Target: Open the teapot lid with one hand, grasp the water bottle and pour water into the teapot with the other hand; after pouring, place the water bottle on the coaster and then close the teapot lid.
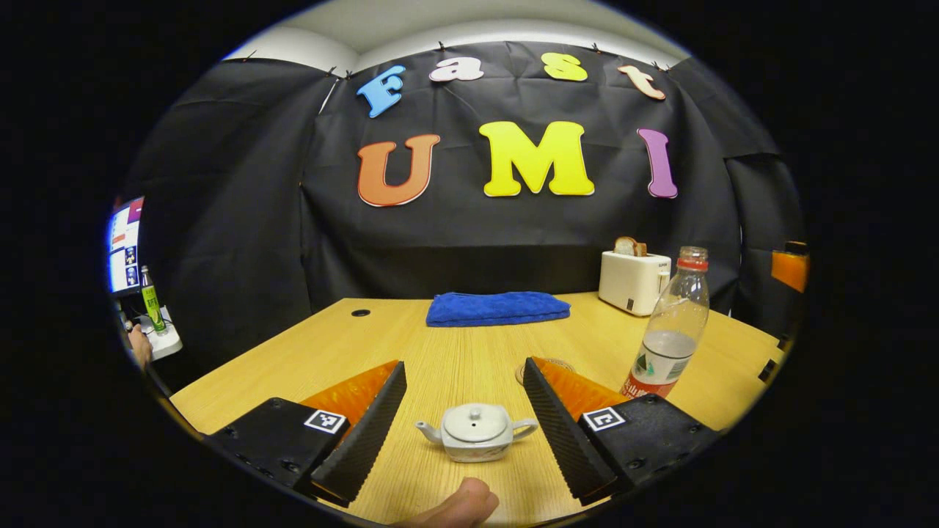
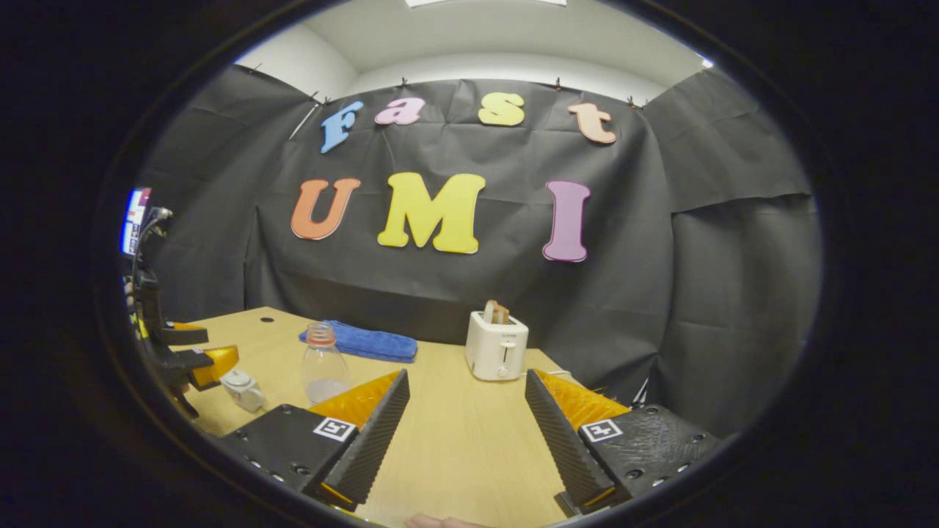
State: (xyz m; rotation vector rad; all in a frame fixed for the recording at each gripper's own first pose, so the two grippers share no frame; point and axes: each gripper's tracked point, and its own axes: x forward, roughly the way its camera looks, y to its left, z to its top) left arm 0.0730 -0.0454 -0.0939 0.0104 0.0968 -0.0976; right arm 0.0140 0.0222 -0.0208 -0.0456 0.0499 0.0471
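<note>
In the left gripper view, the left gripper (image 1: 465, 422) stands wide open and holds nothing; the white teapot (image 1: 477, 433), lid on, sits low at centre between its 2 fingers. The water bottle (image 1: 669, 330) stands upright at right on the wooden table (image 1: 455, 352). The coaster (image 1: 549, 364) lies right of centre, partly hidden. In the right gripper view, the right gripper (image 2: 466, 433) is wide open, empty, at bottom centre.

- One teapot (image 1: 476, 431) is sitting on the worktop (image 1: 455, 359), lid on.
- One water bottle (image 1: 669, 330) is standing at 2 o'clock from it.
- One coaster (image 1: 546, 364) is peeking out at 1 o'clock.
- One blue towel (image 1: 497, 307) is lying at 12 o'clock.
- One toaster (image 1: 633, 280) is holding one bread slice (image 1: 629, 246).
- One green bottle (image 1: 152, 301) is standing off the worktop at 9 o'clock.
</note>
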